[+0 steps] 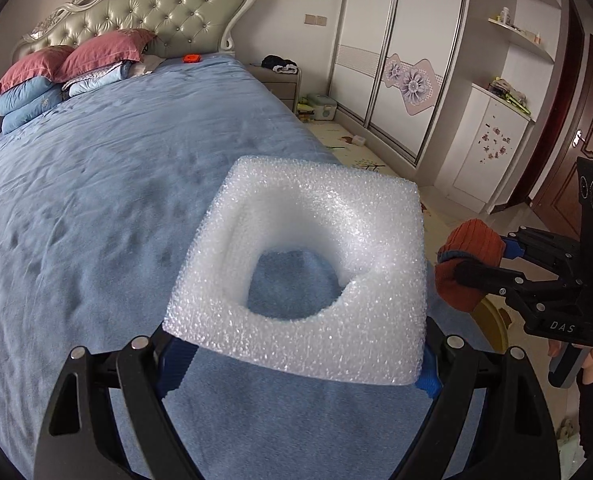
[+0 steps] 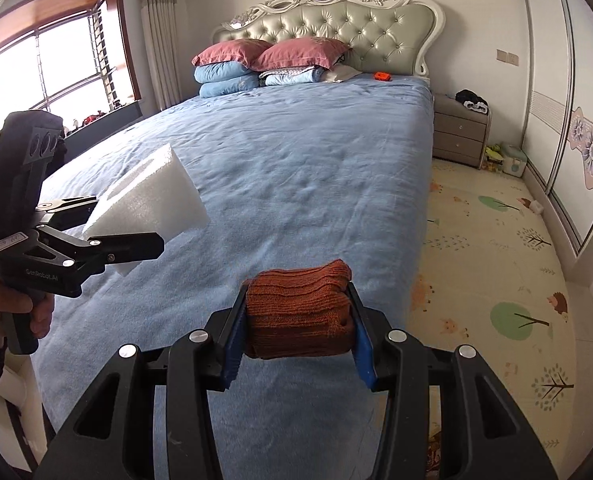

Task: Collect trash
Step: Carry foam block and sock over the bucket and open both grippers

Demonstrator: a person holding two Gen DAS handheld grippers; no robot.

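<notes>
Left gripper (image 1: 296, 364) clamps a white foam block (image 1: 296, 280) above the bed (image 1: 96, 200); only the left wrist view reveals its central hole. Right gripper (image 2: 298, 354) pinches a folded rust-red cloth (image 2: 298, 316) near the bed's right edge, beside the play mat (image 2: 496, 260), which only the right wrist view shows broadly.

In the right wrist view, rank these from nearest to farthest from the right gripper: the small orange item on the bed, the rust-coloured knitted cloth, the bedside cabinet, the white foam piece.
1. Knitted cloth, clamped in the right gripper.
2. Foam piece, to the left, held in the left gripper over the bed.
3. Bedside cabinet, far right of the bed.
4. Orange item, by the headboard.
</notes>
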